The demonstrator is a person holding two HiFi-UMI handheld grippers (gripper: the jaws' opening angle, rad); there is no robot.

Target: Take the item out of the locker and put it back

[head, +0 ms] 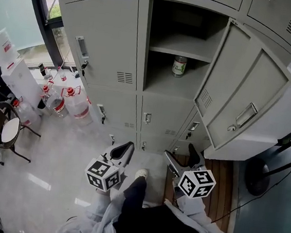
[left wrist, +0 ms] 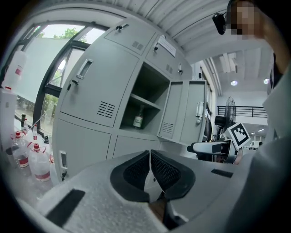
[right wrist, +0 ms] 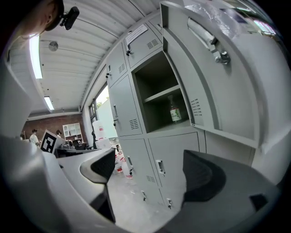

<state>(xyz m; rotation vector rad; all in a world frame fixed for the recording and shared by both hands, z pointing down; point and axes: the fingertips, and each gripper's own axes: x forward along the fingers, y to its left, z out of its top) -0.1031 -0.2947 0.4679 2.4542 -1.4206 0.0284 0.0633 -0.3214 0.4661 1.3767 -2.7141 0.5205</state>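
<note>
Left gripper [left wrist: 150,157] of mine is pinched shut, right gripper [right wrist: 149,160] gaping and empty, both over grey floor [head: 65,146]; bottle [head: 179,66] stands under the shelf in the open locker [head: 245,98].

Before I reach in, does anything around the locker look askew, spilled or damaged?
Nothing stands out. The bottle stands upright inside the open locker, the door is swung wide to the right, and no spill shows around it.

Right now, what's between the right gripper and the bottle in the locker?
Only bare air, the right gripper view shows: the locker door stands open, and nothing blocks the right gripper from the bottle.
</note>
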